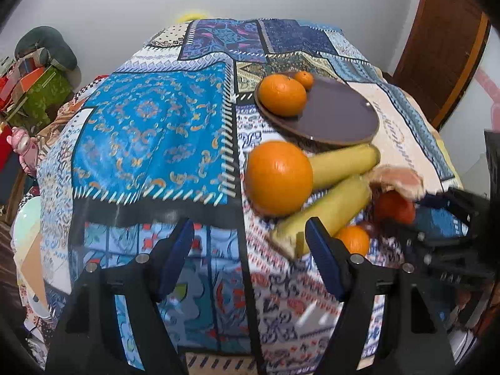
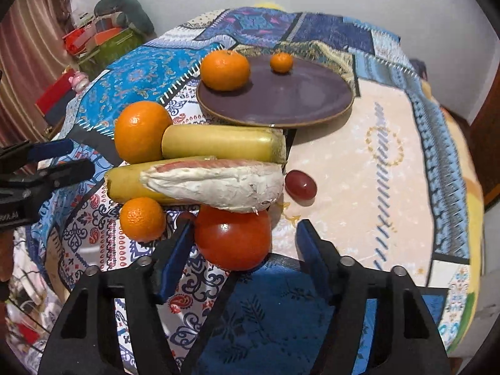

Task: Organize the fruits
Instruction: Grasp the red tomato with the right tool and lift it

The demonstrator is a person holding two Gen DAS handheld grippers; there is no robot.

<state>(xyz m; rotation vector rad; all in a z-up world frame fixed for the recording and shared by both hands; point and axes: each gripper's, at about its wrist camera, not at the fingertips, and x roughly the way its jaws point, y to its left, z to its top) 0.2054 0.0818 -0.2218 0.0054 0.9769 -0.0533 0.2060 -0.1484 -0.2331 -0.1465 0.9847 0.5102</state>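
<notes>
A dark purple plate (image 2: 290,100) holds a mandarin (image 2: 225,69) and a tiny mandarin (image 2: 281,62); the plate also shows in the left wrist view (image 1: 337,115). In front lie a big orange (image 2: 140,131), two banana pieces (image 2: 218,143), a peeled pomelo wedge (image 2: 215,186), a small mandarin (image 2: 142,218), a red tomato (image 2: 232,240) and a red grape (image 2: 300,185). My right gripper (image 2: 245,237) is open, its jaws around the tomato's near side. My left gripper (image 1: 250,240) is open and empty, left of the big orange (image 1: 278,178).
The patchwork tablecloth (image 1: 150,131) covers the table, which drops off at left and right. Boxes and cushions (image 1: 40,72) are stacked on the floor at the left. A wooden door (image 1: 443,40) stands at the back right.
</notes>
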